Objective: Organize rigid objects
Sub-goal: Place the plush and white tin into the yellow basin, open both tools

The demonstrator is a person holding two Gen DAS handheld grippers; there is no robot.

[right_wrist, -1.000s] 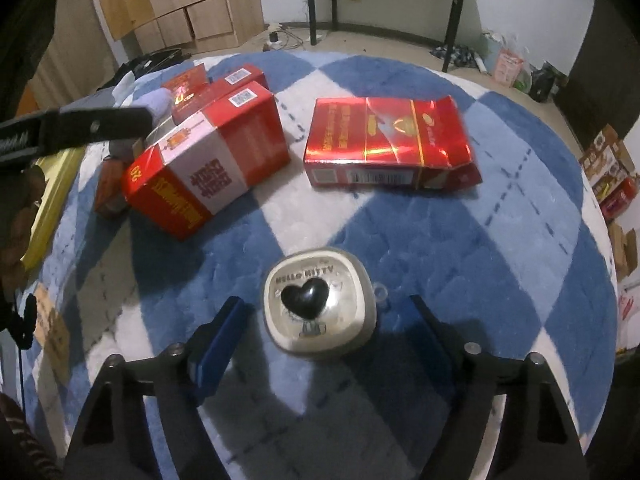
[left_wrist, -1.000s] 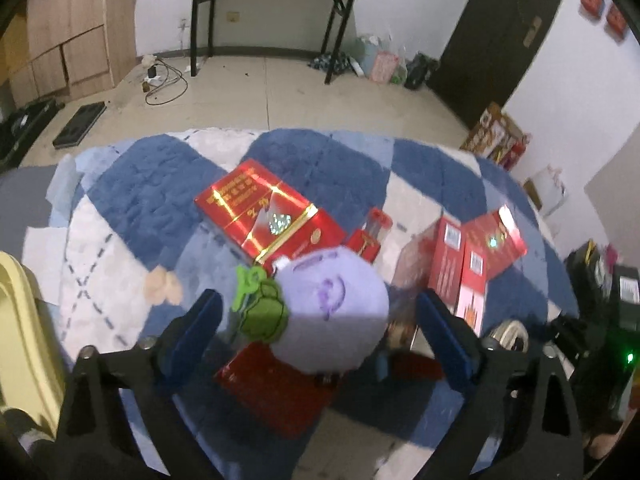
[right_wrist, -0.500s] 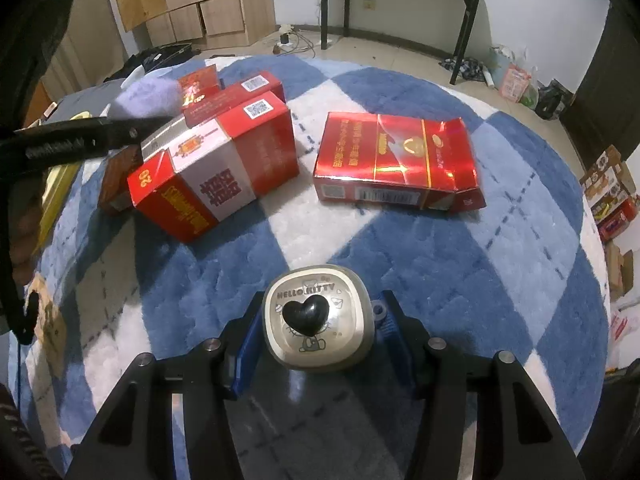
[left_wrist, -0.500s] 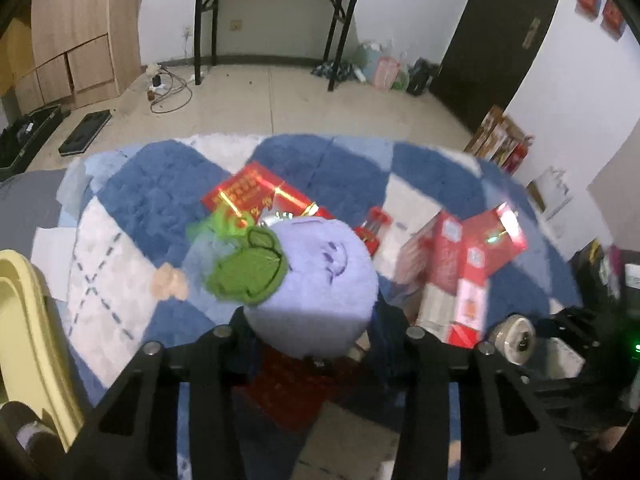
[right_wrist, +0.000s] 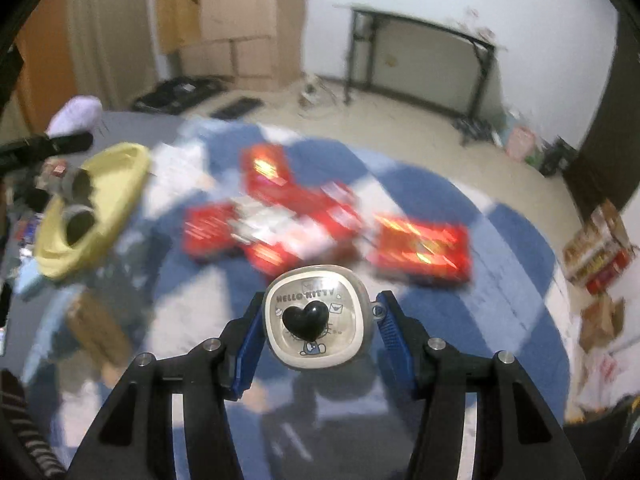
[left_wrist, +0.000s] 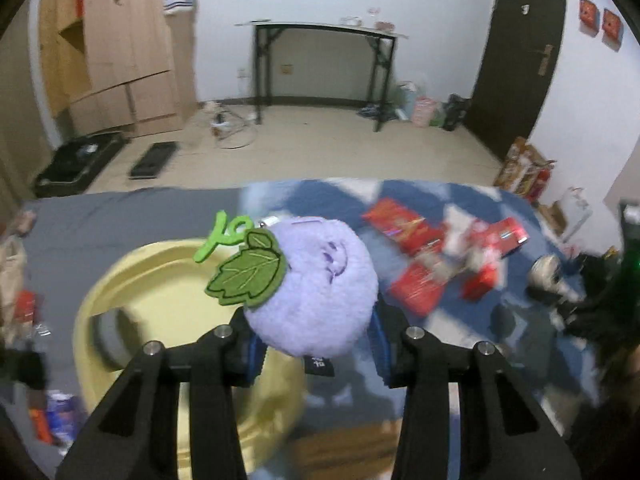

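Left claw (left_wrist: 314, 354) clamped on purple plush toy (left_wrist: 316, 292), green felt leaf (left_wrist: 248, 272) on its upper left; toy held in the air over the right edge of the yellow basin (left_wrist: 132, 280). Basin sits on grey surface at left. Past the toy, to the right, red boxes (left_wrist: 420, 256) lie scattered on blue-and-white checkered quilt (left_wrist: 460, 200), blurred.

Right claw (right_wrist: 318, 330) clamped on the Hello Kitty container (right_wrist: 316, 318), black heart knob on its lid, lifted clear of the quilt. Beyond it several red boxes (right_wrist: 420, 244) lie close together on the quilt, motion-blurred. Yellow basin (right_wrist: 108, 196) far left, dark round items inside, unclear. Black-legged table (left_wrist: 324, 32) against back wall.
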